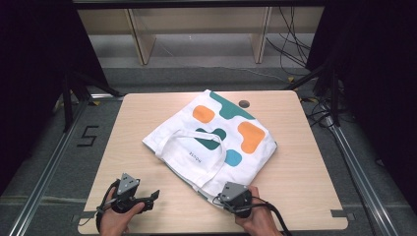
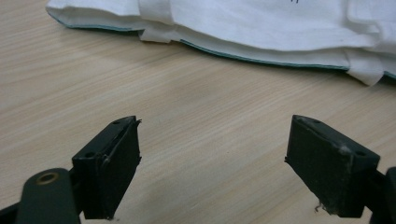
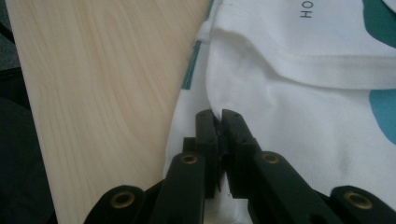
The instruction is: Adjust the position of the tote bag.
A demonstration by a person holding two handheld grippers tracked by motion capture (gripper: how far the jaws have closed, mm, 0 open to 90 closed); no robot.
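Note:
A white tote bag (image 1: 216, 142) printed with orange and teal shapes lies flat in the middle of the wooden table (image 1: 305, 167), its handles folded over it. My right gripper (image 1: 220, 198) sits at the bag's near corner, and in the right gripper view my right gripper (image 3: 218, 116) is shut with a fold of the bag's white cloth (image 3: 303, 116) pinched between the pads. My left gripper (image 1: 153, 197) hovers low over bare table, left of that corner. In the left gripper view my left gripper (image 2: 212, 158) stands wide open with nothing in it, and the bag's hemmed edge (image 2: 261, 28) lies a little beyond.
A round dark grommet (image 1: 244, 103) sits in the table's far edge just beyond the bag. Metal rails (image 1: 361, 172) run along both sides of the table. A wooden frame (image 1: 140, 39) and loose cables (image 1: 290, 44) lie on the floor behind.

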